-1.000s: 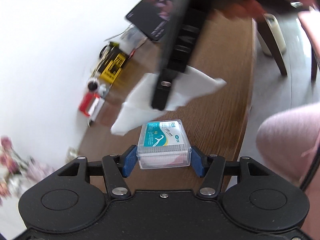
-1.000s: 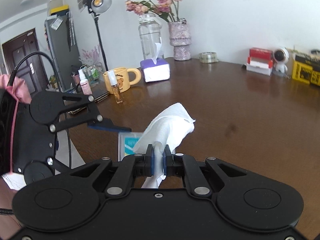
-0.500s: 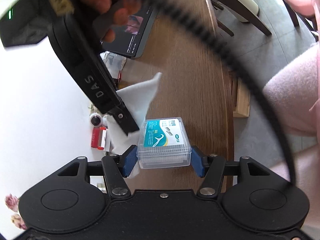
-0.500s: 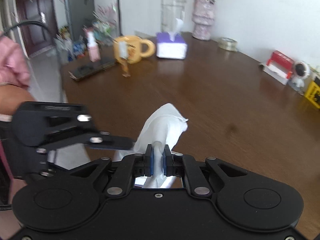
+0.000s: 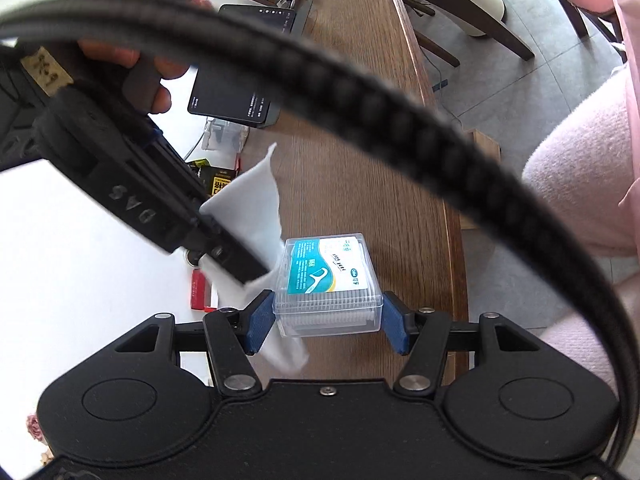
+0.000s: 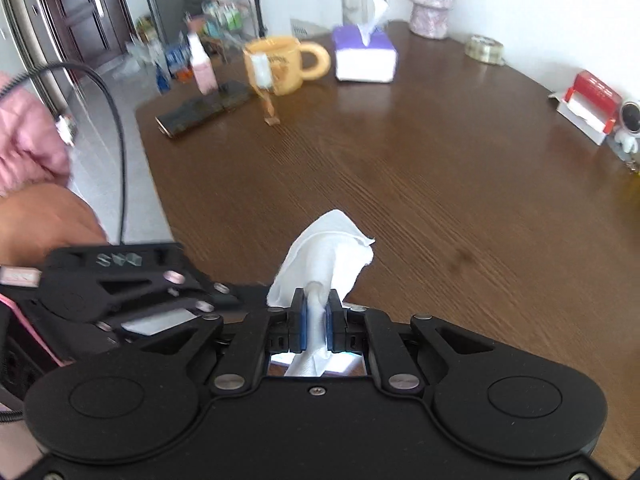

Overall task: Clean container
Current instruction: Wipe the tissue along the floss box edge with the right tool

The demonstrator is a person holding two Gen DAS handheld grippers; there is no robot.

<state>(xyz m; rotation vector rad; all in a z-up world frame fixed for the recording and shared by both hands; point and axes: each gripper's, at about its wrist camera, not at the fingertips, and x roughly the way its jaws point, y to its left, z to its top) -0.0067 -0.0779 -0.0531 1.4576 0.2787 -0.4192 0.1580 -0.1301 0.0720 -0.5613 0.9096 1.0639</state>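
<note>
Left gripper (image 5: 327, 322) is clamped on the box (image 5: 327, 286), sides pinched between its fingers so the lid stays exposed. Right gripper (image 6: 316, 318) pinches a tissue (image 6: 326, 258), wad poking past its fingertips, probably for wiping the box's side.

Yellow mug (image 6: 280, 65) beside tissue box (image 6: 365, 59) (purple) on table (image 6: 440, 168)

The left gripper (image 5: 327, 322) is clamped on the clear box (image 5: 328, 284); the right gripper (image 6: 316, 314) is pinched onto a white tissue (image 6: 326, 256).
</note>
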